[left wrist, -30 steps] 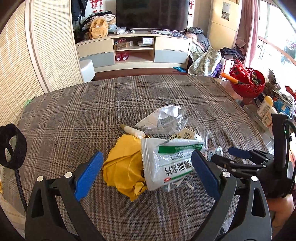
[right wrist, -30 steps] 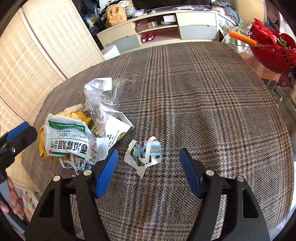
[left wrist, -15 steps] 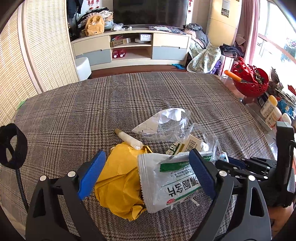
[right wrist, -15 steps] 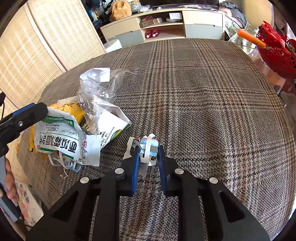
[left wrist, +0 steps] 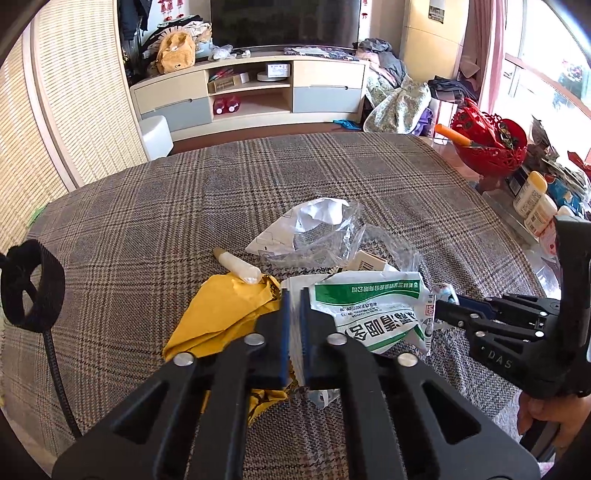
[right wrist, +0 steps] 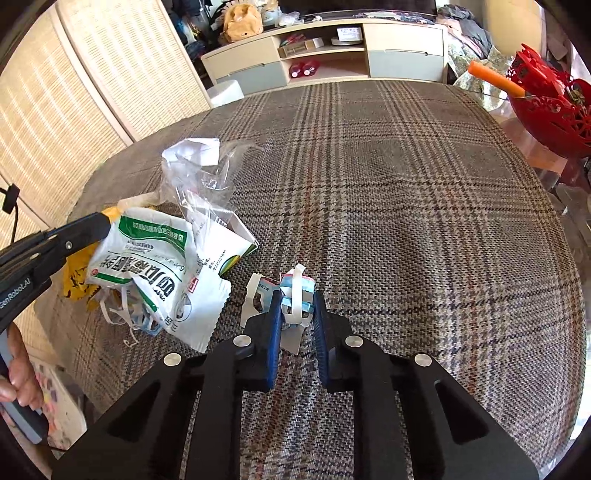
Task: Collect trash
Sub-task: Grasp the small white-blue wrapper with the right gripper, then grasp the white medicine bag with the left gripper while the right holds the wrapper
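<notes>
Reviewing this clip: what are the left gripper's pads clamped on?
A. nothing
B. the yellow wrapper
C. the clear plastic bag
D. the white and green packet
D: in the left wrist view the left gripper pinches the left edge of the white and green packet; the yellow wrapper lies beside it.

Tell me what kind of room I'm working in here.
Most likely a lived-in home living room: a TV stand with a dark screen above it, piled clothes beside it, and a plaid-covered table holding the trash.
</notes>
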Available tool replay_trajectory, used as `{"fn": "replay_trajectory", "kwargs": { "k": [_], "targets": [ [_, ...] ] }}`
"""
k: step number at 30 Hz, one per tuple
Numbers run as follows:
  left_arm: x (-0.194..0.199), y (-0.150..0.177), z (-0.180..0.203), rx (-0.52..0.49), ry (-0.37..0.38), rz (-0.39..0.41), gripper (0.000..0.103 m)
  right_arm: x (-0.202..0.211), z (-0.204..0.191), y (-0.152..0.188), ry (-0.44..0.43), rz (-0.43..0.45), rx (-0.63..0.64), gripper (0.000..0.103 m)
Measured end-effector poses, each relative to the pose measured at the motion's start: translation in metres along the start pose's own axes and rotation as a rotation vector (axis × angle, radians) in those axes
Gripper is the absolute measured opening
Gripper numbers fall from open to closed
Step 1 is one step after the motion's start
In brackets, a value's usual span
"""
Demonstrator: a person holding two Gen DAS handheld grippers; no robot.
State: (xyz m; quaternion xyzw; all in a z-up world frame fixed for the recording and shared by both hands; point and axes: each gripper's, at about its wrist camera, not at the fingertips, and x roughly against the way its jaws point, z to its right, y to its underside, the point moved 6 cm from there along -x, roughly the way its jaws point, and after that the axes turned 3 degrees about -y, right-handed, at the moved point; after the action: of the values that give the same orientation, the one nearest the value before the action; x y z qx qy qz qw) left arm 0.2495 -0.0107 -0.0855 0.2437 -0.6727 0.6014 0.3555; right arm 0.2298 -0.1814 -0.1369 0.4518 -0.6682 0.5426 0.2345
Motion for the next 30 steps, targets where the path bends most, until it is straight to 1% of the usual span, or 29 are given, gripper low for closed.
{"fn": "replay_trajectory", "kwargs": {
  "k": [5, 9, 14, 18, 23, 26, 30],
  "targets": [
    [0.018, 0.000, 0.002, -0.008, 0.001, 0.022, 0.000, 0.022, -0.007, -0.001, -0.004, 0.034, 0.004, 0.017],
    [0.042, -0.002, 0.004, -0.001, 0.004, 0.057, 0.000, 0.041, -0.013, 0.002, 0.009, 0.062, 0.013, 0.017],
    [0.080, 0.001, 0.003, -0.001, -0.014, 0.106, 0.000, 0.068, -0.016, 0.013, 0.000, 0.093, -0.003, 0.017],
    [0.099, 0.005, 0.005, -0.006, -0.025, 0.119, 0.000, 0.085, -0.016, 0.018, -0.011, 0.109, -0.010, 0.017],
    [0.097, 0.009, 0.013, -0.015, -0.020, 0.103, 0.000, 0.093, -0.012, 0.018, -0.016, 0.117, -0.020, 0.017],
    [0.082, 0.007, 0.014, -0.015, -0.024, 0.082, 0.000, 0.093, -0.009, 0.017, -0.013, 0.121, -0.022, 0.017],
    [0.058, 0.006, 0.007, 0.019, -0.023, 0.047, 0.001, 0.088, -0.001, 0.015, -0.010, 0.115, -0.025, 0.017]
  ]
}}
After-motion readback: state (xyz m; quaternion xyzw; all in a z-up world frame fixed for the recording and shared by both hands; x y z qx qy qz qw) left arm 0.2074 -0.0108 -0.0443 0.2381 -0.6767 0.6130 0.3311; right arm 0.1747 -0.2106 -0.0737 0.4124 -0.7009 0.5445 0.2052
